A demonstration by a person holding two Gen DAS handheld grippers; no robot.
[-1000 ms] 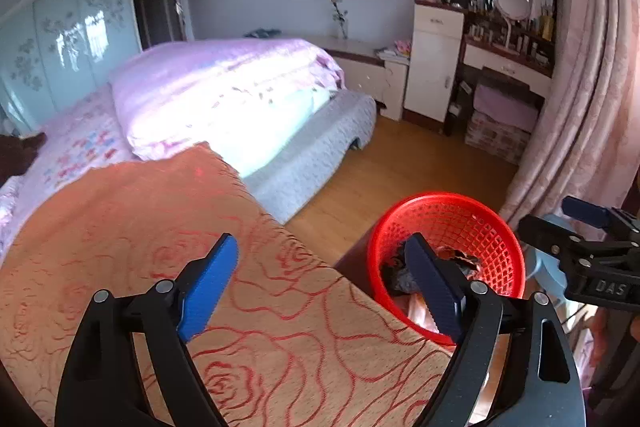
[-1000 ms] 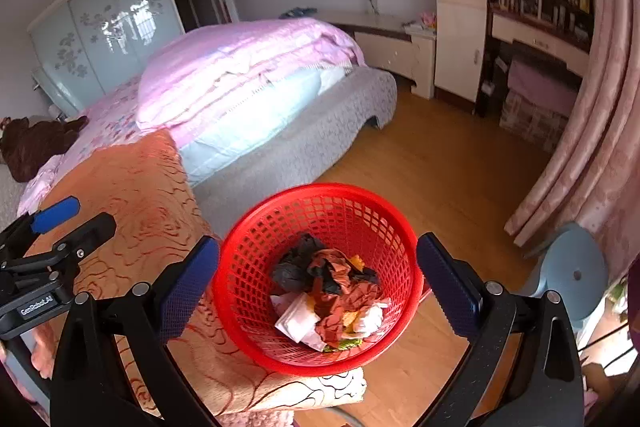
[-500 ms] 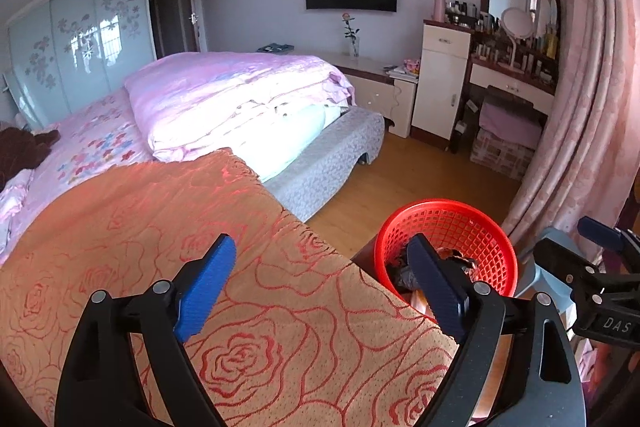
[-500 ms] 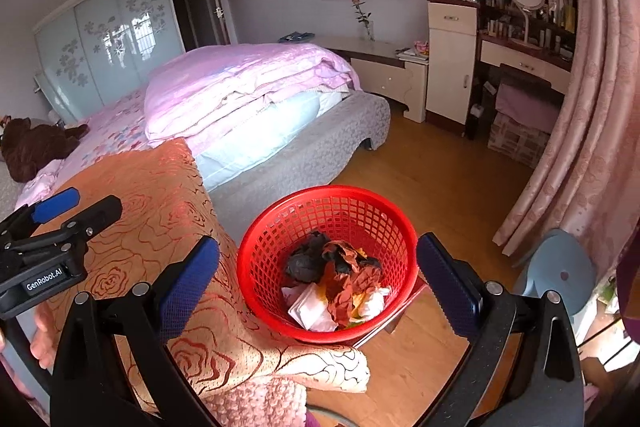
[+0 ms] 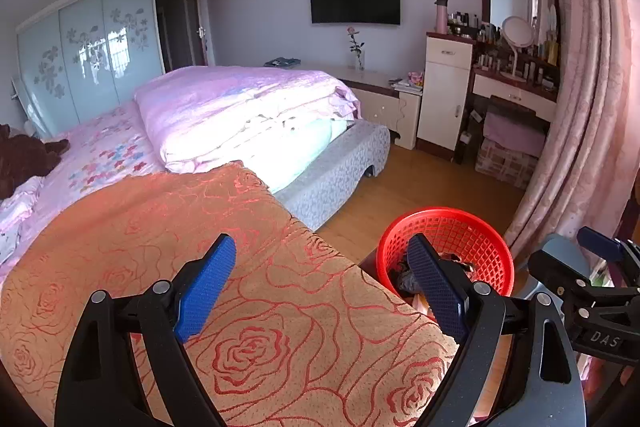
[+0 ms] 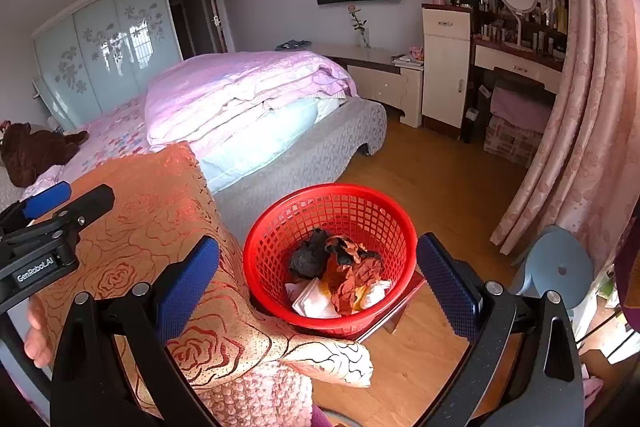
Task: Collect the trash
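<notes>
A red mesh basket [image 6: 276, 247] stands on a low stool beside the bed. It holds crumpled trash [image 6: 340, 275]: black, brown and white paper. My right gripper [image 6: 318, 283] is open and empty, above and in front of the basket. My left gripper [image 5: 320, 287] is open and empty over the orange rose-patterned blanket [image 5: 168, 227]. The basket also shows in the left wrist view [image 5: 472, 239], to the right, partly hidden by my right finger pad. The right gripper's body is at the right edge of the left wrist view [image 5: 592, 303].
A bed with a pink folded quilt [image 6: 248, 91] fills the left. Wooden floor [image 6: 440, 183] lies beyond the basket. A blue stool [image 6: 560, 267] and pink curtains [image 6: 580, 107] stand at the right. A dresser [image 6: 516, 59] and white cabinet [image 6: 444, 67] line the far wall.
Both grippers have pulled back and risen, so the basket looks smaller and farther. Both stay open and empty. The trash in the basket has not moved.
</notes>
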